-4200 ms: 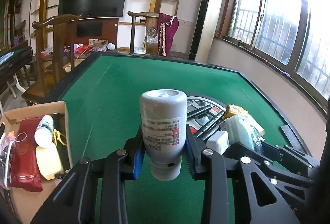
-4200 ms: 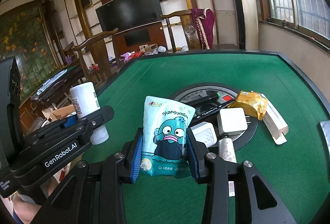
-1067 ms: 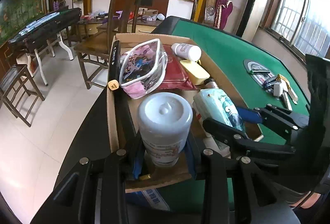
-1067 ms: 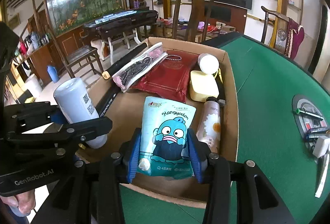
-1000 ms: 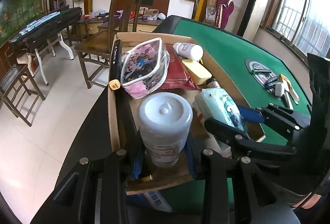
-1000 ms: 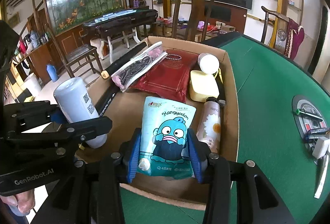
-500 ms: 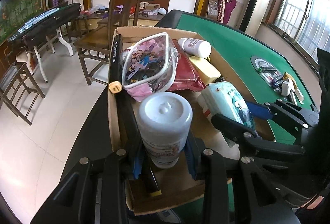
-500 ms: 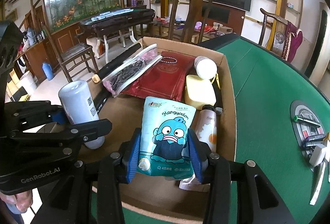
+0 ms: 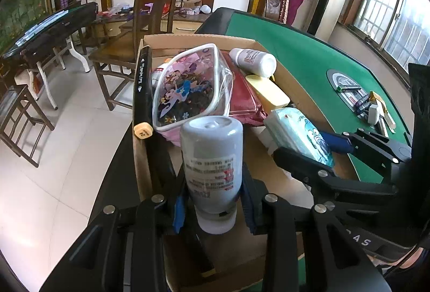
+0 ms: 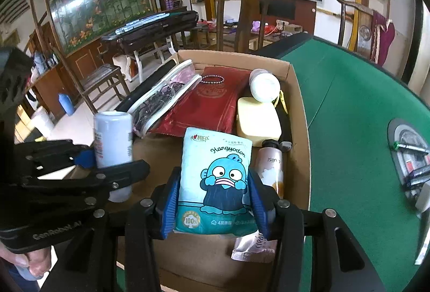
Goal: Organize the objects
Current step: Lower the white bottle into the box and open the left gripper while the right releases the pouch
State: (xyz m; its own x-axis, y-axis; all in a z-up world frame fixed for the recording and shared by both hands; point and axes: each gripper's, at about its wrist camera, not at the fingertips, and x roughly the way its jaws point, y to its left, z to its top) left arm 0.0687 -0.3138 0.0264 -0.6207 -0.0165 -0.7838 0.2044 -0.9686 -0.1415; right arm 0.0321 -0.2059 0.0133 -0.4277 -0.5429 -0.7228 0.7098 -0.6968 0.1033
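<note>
Both grippers now over open cardboard box [image 10: 297,93], not green table [image 10: 349,109]. Right gripper [image 10: 215,200] jaws just widened, pads touching blue cartoon tissue pack [image 10: 215,181]. Left gripper [image 9: 212,204] clamps white plastic bottle [image 9: 212,163]. Only right view shows cream tube [image 10: 268,171].

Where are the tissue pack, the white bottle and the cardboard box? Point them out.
tissue pack [image 10: 215,179], right wrist view, on the cartoon fish print.
white bottle [image 9: 212,157], left wrist view, on its label side.
cardboard box [image 10: 298,109], right wrist view, on its right wall.

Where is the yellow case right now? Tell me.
In the right wrist view the yellow case lies in the cardboard box, near its right wall, between the white bottle and the cream tube.
</note>
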